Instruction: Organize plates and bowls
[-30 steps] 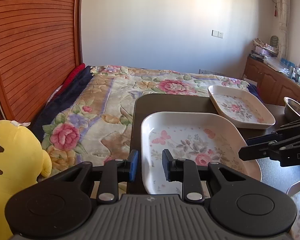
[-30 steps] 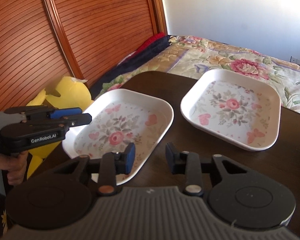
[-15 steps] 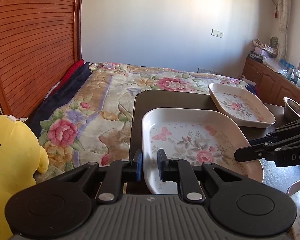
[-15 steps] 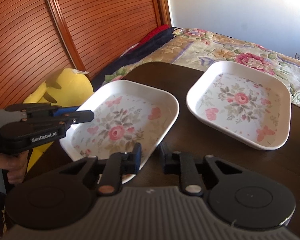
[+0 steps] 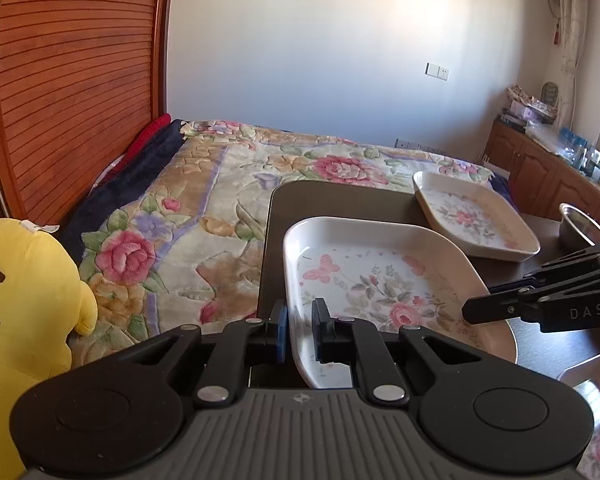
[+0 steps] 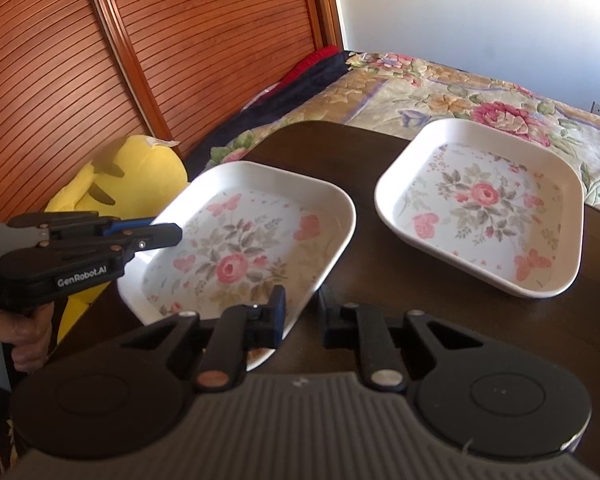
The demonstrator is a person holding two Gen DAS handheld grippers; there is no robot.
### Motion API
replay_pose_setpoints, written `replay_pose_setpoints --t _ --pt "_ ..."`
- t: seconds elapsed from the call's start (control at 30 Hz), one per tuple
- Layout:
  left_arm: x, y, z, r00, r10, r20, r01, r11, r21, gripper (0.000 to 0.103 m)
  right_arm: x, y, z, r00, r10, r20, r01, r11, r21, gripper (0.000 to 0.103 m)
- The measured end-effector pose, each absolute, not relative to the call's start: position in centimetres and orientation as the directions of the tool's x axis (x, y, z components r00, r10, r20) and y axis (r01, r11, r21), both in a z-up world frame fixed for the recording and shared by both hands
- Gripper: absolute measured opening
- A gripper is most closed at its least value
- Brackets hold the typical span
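White near plate (image 5: 380, 280), floral print, on dark surface (image 6: 380, 312): left gripper (image 5: 299, 330) fingers clamped on its left rim, right gripper (image 6: 300, 314) fingers clamped on its right rim. Matching far plate (image 6: 484, 208) just beside it. Steel bowl (image 5: 578, 226) further right.

A dark table (image 6: 440, 320) carries two floral plates (image 6: 244, 248) (image 6: 484, 208) and a metal bowl (image 5: 580, 228).

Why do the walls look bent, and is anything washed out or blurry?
Left wrist view: the fisheye lens bows the wooden panel; sunlight bleaches the wall. Right wrist view: the same bending curves the panel; the near plate is slightly soft, and the far plate is sharper.
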State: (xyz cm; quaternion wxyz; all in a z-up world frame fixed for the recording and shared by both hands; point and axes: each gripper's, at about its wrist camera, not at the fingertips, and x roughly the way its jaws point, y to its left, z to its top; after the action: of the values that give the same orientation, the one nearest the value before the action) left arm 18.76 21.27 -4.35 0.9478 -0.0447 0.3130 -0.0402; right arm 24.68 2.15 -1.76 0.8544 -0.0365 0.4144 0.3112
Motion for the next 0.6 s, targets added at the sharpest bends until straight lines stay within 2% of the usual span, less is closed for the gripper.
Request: replay_pose_setpoints --t 0.6 --pt "13.1 16.1 -0.1 0.834 -0.119 -0.538 0.092 0.993 -0.077 0.014 21.2 -1.4 1.7 0.506 0.522 -0.687 -0.551 0.808 0.208 0.016"
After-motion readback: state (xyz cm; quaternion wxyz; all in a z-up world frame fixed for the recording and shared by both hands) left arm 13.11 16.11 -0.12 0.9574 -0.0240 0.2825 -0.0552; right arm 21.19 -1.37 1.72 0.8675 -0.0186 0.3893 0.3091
